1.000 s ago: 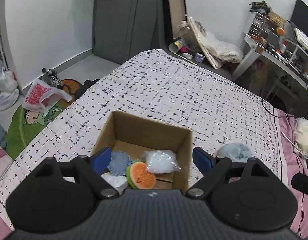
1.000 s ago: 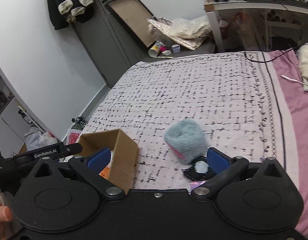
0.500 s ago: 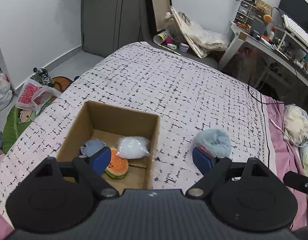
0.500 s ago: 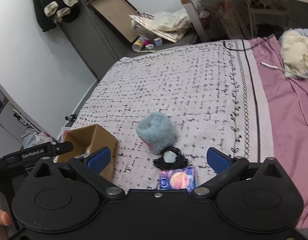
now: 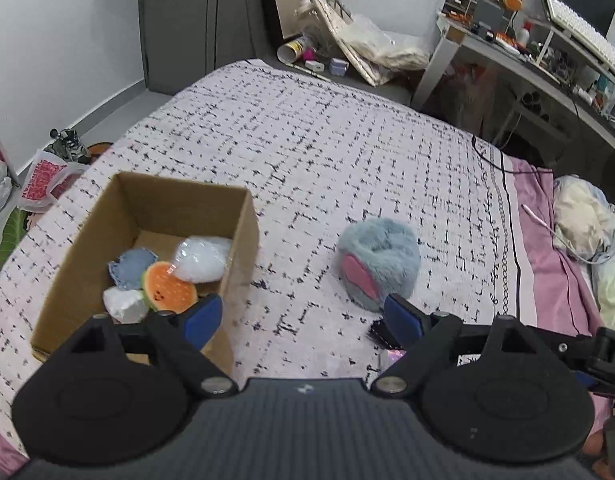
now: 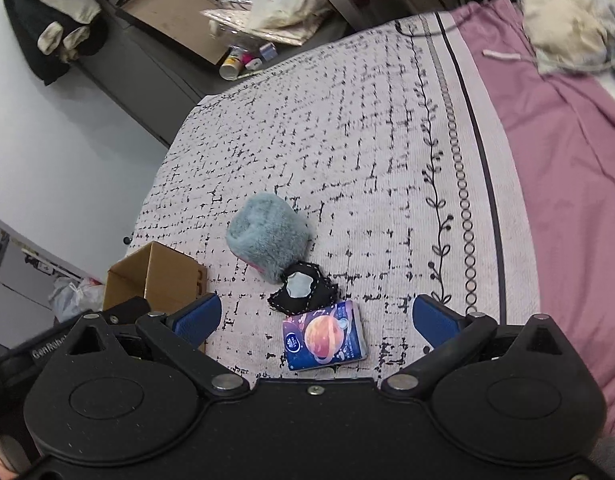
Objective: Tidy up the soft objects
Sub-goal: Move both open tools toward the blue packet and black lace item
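I take the cardboard box (image 5: 243,240) on the bed (image 5: 327,152) as my landmark: inside it lie a watermelon plush (image 5: 169,286), a denim patch (image 5: 133,266) and two bagged bundles (image 5: 201,258). Right of the box sits the furry pouch (image 6: 267,234). Nearer me than the pouch, touching it, lies a stitched patch (image 6: 301,290), with a tissue pack (image 6: 325,336) just before that.

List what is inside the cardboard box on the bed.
In the cardboard box, the left wrist view shows a watermelon-slice plush, a denim-blue patch and two white padded bundles. The left gripper hides the box's near corner, so more may lie there.
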Tool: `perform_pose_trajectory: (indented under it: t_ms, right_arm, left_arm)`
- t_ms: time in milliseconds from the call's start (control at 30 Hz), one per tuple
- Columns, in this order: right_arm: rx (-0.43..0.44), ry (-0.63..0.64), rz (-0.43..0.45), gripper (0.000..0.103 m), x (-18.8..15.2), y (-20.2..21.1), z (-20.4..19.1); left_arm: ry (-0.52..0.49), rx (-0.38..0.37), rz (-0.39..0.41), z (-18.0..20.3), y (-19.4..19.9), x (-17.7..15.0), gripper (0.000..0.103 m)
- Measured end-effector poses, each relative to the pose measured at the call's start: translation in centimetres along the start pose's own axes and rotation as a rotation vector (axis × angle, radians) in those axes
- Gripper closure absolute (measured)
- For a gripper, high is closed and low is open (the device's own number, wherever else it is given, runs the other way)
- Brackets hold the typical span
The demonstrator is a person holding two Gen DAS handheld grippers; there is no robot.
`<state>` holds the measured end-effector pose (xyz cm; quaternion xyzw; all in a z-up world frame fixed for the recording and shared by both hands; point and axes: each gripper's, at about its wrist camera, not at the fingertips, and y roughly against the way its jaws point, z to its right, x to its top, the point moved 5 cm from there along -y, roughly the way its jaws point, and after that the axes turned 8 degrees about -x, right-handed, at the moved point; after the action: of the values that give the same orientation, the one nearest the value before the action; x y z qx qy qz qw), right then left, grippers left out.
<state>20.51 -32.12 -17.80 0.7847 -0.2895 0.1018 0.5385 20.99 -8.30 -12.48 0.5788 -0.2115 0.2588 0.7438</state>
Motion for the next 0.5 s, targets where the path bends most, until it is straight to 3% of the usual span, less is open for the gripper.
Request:
perform_pose_trajectory:
  t_ms: [500]
  right_arm:
    - [0.001, -0.074, -0.141, 0.001, -0.2, -5.0, 1.6]
  left_arm:
    - [0.038, 0.073, -0.053, 0.4, -4.2, -1.9, 0.017]
